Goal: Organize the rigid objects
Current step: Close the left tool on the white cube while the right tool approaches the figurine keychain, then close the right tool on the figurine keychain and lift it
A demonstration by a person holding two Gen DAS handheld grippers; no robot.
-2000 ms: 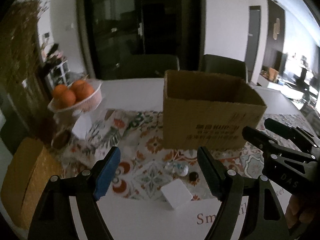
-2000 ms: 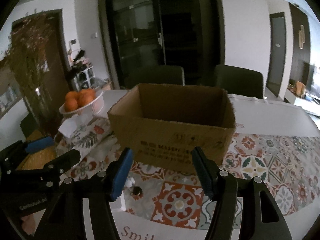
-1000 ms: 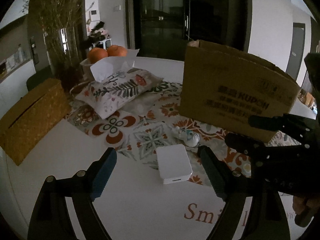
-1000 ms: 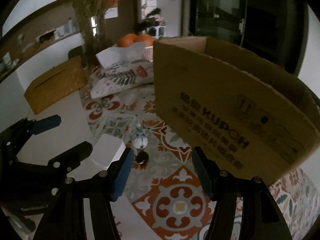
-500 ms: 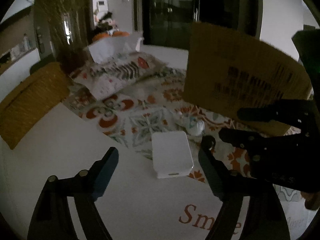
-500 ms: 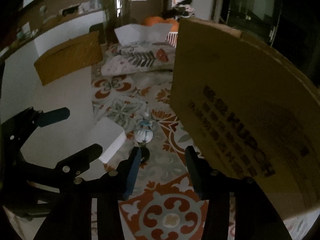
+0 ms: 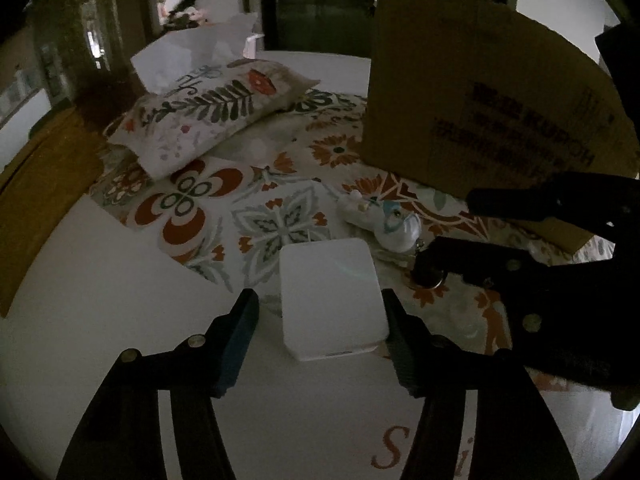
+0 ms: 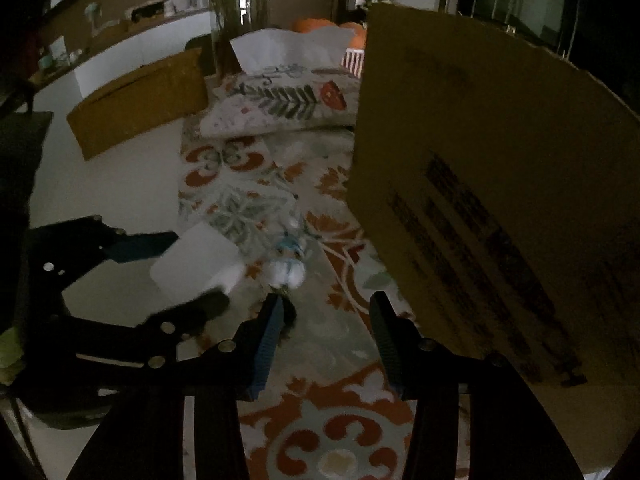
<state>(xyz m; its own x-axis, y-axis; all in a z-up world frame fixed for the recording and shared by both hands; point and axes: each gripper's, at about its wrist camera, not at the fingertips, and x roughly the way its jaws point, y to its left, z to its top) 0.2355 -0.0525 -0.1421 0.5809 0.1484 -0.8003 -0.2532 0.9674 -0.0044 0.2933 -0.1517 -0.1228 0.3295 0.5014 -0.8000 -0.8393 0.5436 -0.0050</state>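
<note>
A white square box [image 7: 332, 296] lies flat on the table edge of the patterned runner. My left gripper [image 7: 320, 320] straddles it and its jaws are closing; a gap still shows at the left pad, while the right pad is at the box's side. A small pale figurine [image 7: 384, 220] with a keyring lies just beyond. A small dark round thing [image 7: 430, 276] sits at the tip of my right gripper [image 8: 326, 320], beside its left finger [image 8: 268, 340]; nothing lies between its open jaws. The cardboard box [image 8: 500, 180] stands close on the right.
A floral tissue cover [image 7: 208, 116] with white tissue lies at the back left, beside a yellow woven box [image 8: 140, 100]. Oranges [image 8: 320, 26] sit behind it. The patterned runner [image 7: 188, 204] covers the white table [image 7: 100, 300] under the cardboard box [image 7: 480, 100].
Both grippers have come down closer to the table. My left jaws have narrowed around the white box. My right jaws have narrowed too and moved up to the small dark thing.
</note>
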